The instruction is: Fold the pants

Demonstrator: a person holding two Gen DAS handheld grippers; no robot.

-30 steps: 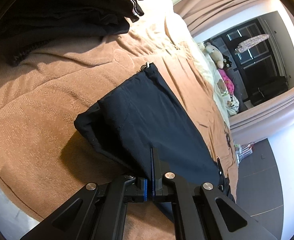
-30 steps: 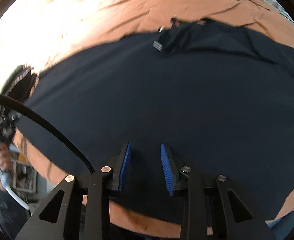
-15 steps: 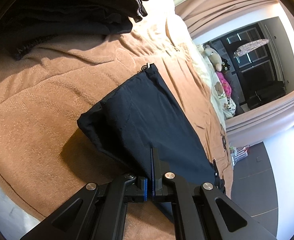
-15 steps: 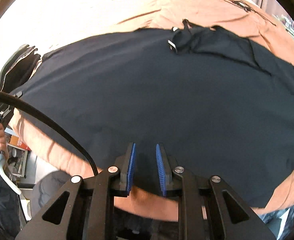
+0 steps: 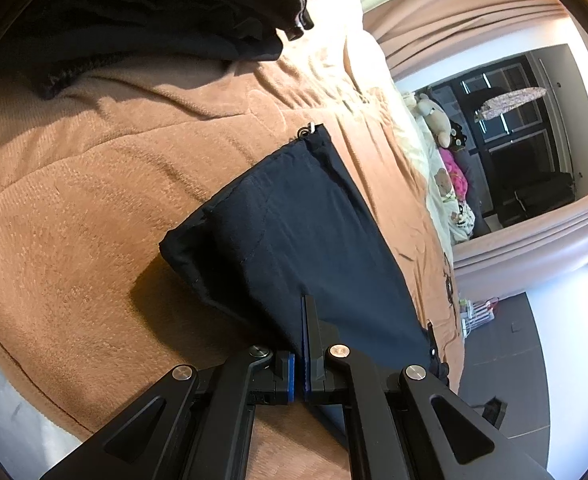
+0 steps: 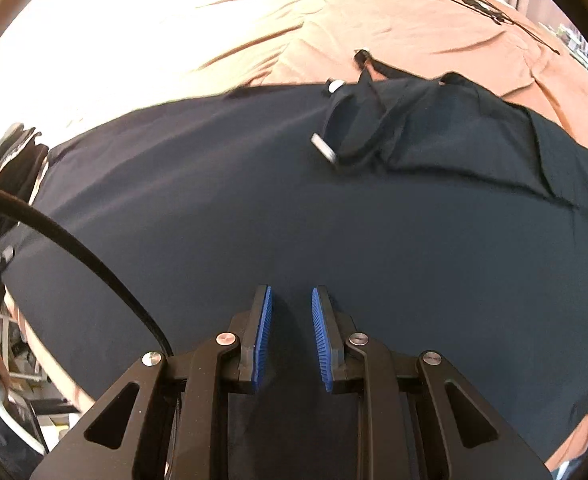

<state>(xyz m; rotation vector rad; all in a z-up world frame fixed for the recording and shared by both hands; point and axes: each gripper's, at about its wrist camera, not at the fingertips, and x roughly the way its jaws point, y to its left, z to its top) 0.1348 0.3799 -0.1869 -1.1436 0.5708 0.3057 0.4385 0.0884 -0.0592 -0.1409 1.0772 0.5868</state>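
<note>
Dark navy pants (image 5: 313, 248) lie on a tan blanket (image 5: 94, 200) on the bed. In the left wrist view my left gripper (image 5: 302, 320) is shut on the near edge of the pants and lifts that edge, casting a shadow on the blanket. In the right wrist view the pants (image 6: 254, 208) spread wide and flat, with a drawstring and toggle (image 6: 325, 148) near the waistband. My right gripper (image 6: 292, 312) hovers over the near part of the cloth with its jaws open and holds nothing.
A pile of dark clothes (image 5: 134, 12) sits at the blanket's far left. Stuffed toys (image 5: 441, 124) lie along the bed's far side by a curtain and a dark window. A black cable (image 6: 74, 248) crosses the right wrist view's left side.
My right gripper narrowed its jaws and then opened them again, and moved nearer over the pants. My left gripper stays shut on the pants edge and has shifted slightly.
</note>
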